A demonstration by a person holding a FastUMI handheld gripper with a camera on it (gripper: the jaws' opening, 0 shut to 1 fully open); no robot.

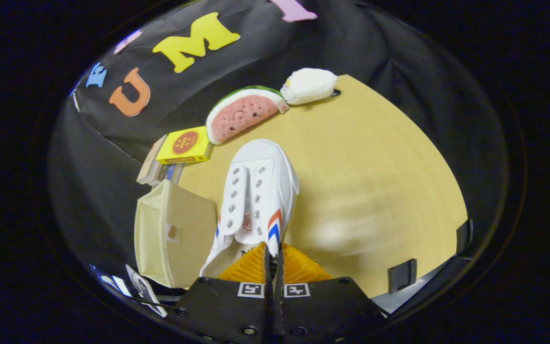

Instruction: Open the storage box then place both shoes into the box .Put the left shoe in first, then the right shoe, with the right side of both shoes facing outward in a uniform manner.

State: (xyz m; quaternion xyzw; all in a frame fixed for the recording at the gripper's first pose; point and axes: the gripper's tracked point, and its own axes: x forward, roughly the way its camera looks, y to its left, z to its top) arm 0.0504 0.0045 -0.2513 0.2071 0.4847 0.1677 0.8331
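Pale wood tabletop [375, 181] spreads ahead, with a watermelon plush [241, 113], a white plush [309, 85] and a yellow box [185, 144] along its far side. From the gripper view, the gripper [273, 260] is pinched nearly together on the rear collar of a white shoe [258, 196], toe pointing away. Just beside it sits the cream storage box [172, 236], apparently open. To do this well, keep the grip firm and carry the shoe level over the box, striped side outward.

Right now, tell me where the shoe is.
Gripper view: the shoe hangs above the table, its heel collar pinched in the jaws, with the box just left.
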